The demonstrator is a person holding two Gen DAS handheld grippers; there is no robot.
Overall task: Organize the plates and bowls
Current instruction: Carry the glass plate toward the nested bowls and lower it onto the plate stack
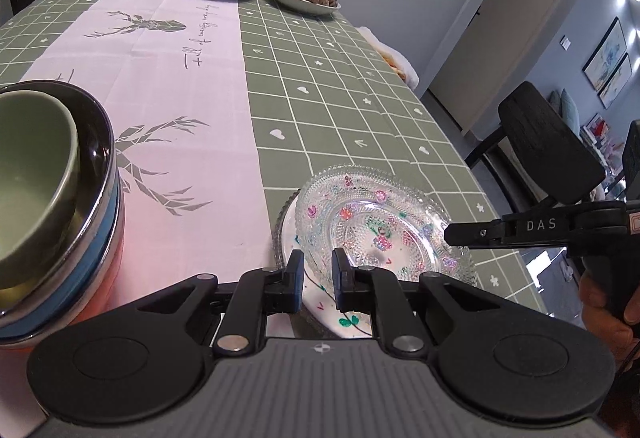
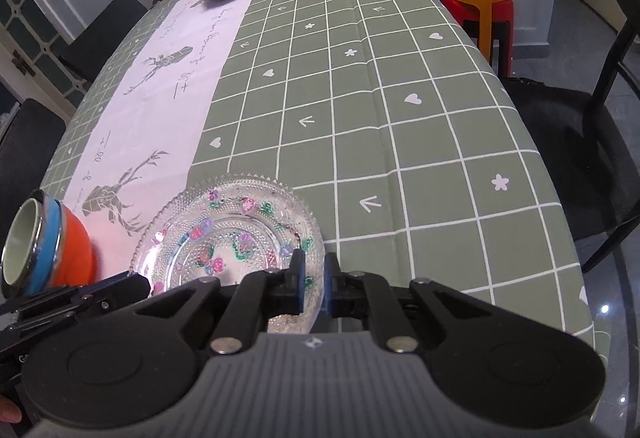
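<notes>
Green checked tablecloth (image 2: pixel 400 117) under grey walls; right gripper (image 2: pixel 313 288) jaws pinch glass plate (image 2: pixel 224 234), left gripper's (image 1: pixel 318 278) narrowly parted

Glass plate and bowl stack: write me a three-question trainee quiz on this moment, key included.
1. True or false: the right gripper grips the glass plate at its rim.
2. What sits innermost in the bowl stack?
A. a green bowl
B. a red cup
C. a spoon
3. Fill in: under the glass plate lies a ____ plate with painted marks.

Key: 1 true; 2 A; 3 white
</notes>
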